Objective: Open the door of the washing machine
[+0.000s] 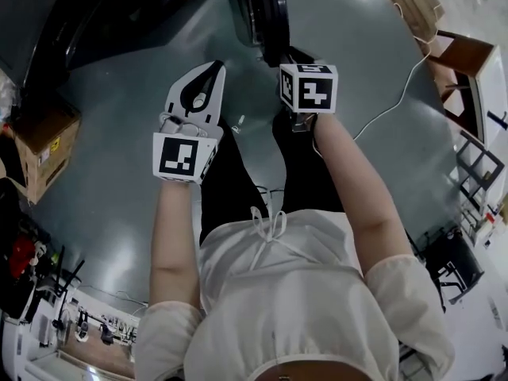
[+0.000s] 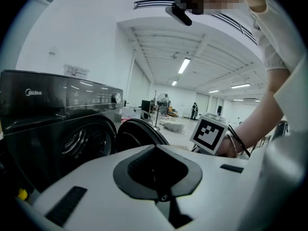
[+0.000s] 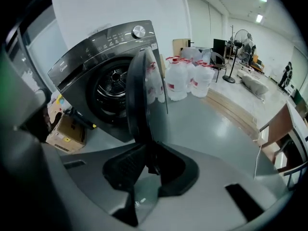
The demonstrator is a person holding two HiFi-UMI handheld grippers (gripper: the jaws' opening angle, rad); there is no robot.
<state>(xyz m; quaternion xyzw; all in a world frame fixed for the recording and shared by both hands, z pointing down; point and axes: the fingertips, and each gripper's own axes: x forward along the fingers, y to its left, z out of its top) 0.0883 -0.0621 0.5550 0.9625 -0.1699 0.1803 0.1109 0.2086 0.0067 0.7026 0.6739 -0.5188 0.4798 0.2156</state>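
Observation:
A dark front-loading washing machine (image 3: 103, 76) stands with its round door (image 3: 143, 93) swung out, seen edge-on in the right gripper view. My right gripper (image 3: 148, 161) is shut on the door's lower edge, which runs down between the pads. In the head view the door (image 1: 262, 10) is at the top, and the right gripper (image 1: 287, 60) reaches it from below its marker cube. My left gripper (image 1: 213, 68) hangs beside it, shut and holding nothing. In its own view the left gripper (image 2: 155, 179) faces the washing machine (image 2: 57, 124) and the open door (image 2: 139, 136).
A cardboard box (image 1: 40, 145) sits on the grey floor left of the washer, and shows again as a cardboard box (image 3: 67, 134). Several water jugs (image 3: 185, 78) stand right of the machine. A wooden frame (image 1: 456, 62) and a white cable (image 1: 397, 94) lie at the right.

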